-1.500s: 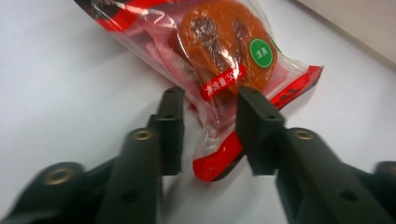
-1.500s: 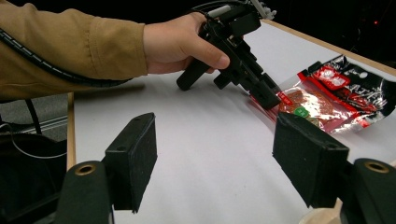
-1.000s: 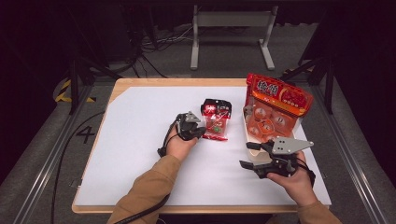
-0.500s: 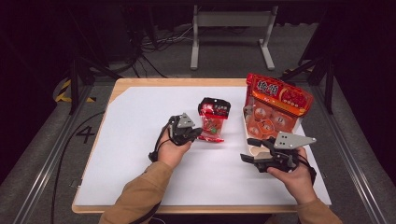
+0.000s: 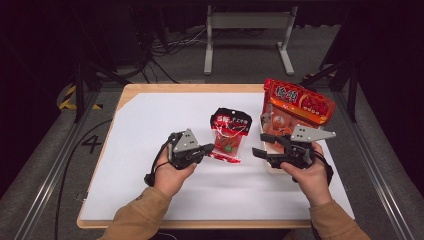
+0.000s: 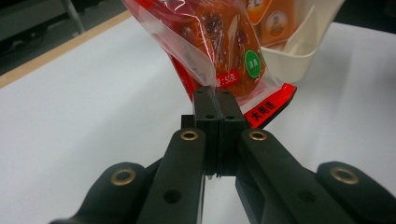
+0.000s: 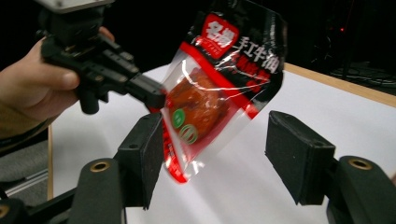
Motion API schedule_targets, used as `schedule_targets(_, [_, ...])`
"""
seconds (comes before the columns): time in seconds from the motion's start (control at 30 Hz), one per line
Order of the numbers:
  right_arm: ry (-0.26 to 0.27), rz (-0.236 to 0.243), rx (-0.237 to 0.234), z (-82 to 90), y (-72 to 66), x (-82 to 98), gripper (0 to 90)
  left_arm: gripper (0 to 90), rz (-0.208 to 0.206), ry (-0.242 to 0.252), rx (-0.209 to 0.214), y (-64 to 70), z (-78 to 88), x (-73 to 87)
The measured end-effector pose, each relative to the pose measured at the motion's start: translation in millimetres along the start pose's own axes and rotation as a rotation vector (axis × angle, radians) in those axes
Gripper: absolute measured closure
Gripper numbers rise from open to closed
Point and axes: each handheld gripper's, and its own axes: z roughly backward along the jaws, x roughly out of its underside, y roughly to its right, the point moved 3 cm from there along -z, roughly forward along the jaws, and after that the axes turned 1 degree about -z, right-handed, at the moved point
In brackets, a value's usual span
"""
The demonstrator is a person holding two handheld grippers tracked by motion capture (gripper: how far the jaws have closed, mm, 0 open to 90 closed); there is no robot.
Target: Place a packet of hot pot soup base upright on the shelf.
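A small red and clear snack packet [image 5: 230,135] hangs off the table, pinched at its lower edge by my left gripper [image 5: 210,148]. In the left gripper view the jaws are tight together on the packet's [image 6: 224,42] clear seam, left gripper [image 6: 215,100]. My right gripper [image 5: 257,152] points left at the packet from the right. Its jaws have just been closing a little but stand apart. In the right gripper view the packet [image 7: 215,88] dangles between the right gripper's [image 7: 215,121] pads, which do not press on it; the left gripper [image 7: 156,95] grips its edge.
A large red snack bag [image 5: 297,102] stands in a cream bin [image 6: 294,58] at the right, just behind my right hand. A white sheet [image 5: 150,125] covers the wooden table. Dark floor, cables and a metal stand lie beyond the far edge.
The left gripper lifted the packet off the table and drew it left and toward the person. The right gripper rose and now points at the packet.
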Motion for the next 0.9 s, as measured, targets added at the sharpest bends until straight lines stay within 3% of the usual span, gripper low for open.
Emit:
schedule_targets(0.13, [0.003, -0.013, -0.009, -4.9, 0.2, -5.5, 36.9, 90.0, -0.016, 0.028, 0.012, 9.1, 10.4, -1.8])
schedule_targets(0.3, [0.008, -0.074, -0.048, -14.1, -2.2, -13.3, 36.9, 90.0, -0.009, 0.059, 0.031, 16.0, 18.8, -0.8])
schedule_targets(0.4, [0.009, -0.109, -0.097, -20.4, -4.2, -17.0, 36.8, 90.0, -0.008, 0.065, 0.049, 18.3, 20.1, 0.4])
schedule_targets(0.7, [-0.02, -0.147, -0.176, -37.7, -8.5, -16.7, 35.6, 90.0, -0.035, 0.09, 0.06, 30.4, 21.7, -5.2])
schedule_targets(0.9, [-0.035, -0.16, -0.223, -42.7, -13.6, -18.0, 39.7, 90.0, -0.049, 0.107, 0.074, 36.5, 23.9, -11.0])
